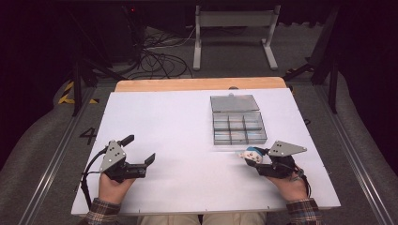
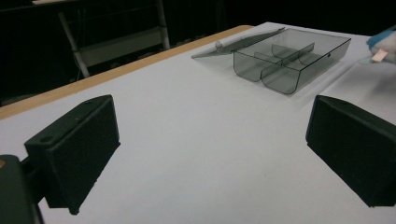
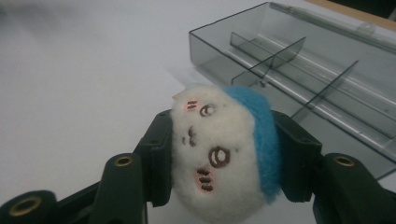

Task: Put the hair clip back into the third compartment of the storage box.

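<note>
Right tool (image 3: 224, 154) clenched on plush toy (image 3: 219, 154), toy between its jaws, beside compartment box (image 3: 327, 79)

The plush toy (image 3: 224, 154) between my right tongs (image 3: 224, 161) is fuzzy white cloth with a blue felt-like band and stitched features. My tongs' jaws are matt black plastic with brass-coloured screw inserts; each carries a dull grey plate. The compartment box (image 1: 238, 127) is smoky, see-through glossy plastic. The bench (image 1: 155, 117) has a smooth matt white top and a pale wooden far edge.
</note>
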A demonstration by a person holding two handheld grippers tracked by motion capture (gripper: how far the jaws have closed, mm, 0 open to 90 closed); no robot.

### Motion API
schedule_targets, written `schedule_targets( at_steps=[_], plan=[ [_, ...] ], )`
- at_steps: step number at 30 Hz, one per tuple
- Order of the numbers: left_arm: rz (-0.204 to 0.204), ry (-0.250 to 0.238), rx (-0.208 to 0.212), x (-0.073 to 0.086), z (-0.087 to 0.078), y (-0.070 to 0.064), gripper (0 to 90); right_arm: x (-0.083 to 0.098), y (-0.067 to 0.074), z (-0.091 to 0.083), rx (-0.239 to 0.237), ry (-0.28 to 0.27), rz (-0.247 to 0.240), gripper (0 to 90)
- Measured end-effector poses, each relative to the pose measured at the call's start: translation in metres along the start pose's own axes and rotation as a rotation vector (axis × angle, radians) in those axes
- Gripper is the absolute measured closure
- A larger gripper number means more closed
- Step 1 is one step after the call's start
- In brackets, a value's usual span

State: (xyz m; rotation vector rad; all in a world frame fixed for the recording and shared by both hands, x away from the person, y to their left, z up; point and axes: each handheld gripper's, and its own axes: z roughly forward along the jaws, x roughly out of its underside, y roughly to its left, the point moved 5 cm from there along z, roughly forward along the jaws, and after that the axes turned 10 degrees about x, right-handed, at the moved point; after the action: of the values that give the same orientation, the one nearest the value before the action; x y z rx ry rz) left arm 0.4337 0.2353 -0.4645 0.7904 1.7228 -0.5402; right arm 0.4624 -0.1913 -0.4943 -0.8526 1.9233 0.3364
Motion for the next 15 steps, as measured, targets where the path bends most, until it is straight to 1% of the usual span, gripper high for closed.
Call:
schedule_targets(
  at_steps=[1,2,4,6,7,8,10,11,12,15],
  plan=[
    [0.005,0.005,0.0,0.0,0.0,0.0,3.3,-0.001,-0.002,0.0,0.013,-0.002,0.004,48.0],
    [-0.001,0.004,0.0,0.0,0.0,0.0,3.3,-0.002,-0.007,-0.001,0.034,-0.009,0.02,48.3],
    [0.003,0.004,-0.002,0.0,0.0,0.001,3.3,-0.004,-0.01,-0.001,0.054,-0.015,0.032,48.5],
    [0.001,0.001,-0.004,0.0,0.0,0.001,3.3,-0.005,-0.012,-0.001,0.063,-0.018,0.036,48.6],
    [0.0,-0.002,-0.004,0.0,0.0,0.001,3.3,-0.007,-0.015,-0.002,0.079,-0.024,0.045,48.8],
    [-0.001,-0.003,-0.004,0.0,0.0,0.001,3.3,-0.007,-0.015,-0.002,0.079,-0.024,0.045,48.8],
    [-0.004,-0.004,-0.002,0.0,-0.001,0.001,3.3,-0.009,-0.018,-0.002,0.098,-0.027,0.054,48.9],
    [-0.004,-0.004,-0.002,0.0,-0.001,0.001,3.3,-0.009,-0.018,-0.002,0.098,-0.027,0.054,48.9],
    [-0.005,-0.003,-0.003,0.0,-0.001,0.001,3.3,-0.011,-0.021,-0.001,0.112,-0.028,0.06,49.0],
    [-0.007,-0.004,-0.003,0.0,-0.001,0.002,3.3,-0.013,-0.023,-0.001,0.121,-0.03,0.065,49.0]
  ],
)
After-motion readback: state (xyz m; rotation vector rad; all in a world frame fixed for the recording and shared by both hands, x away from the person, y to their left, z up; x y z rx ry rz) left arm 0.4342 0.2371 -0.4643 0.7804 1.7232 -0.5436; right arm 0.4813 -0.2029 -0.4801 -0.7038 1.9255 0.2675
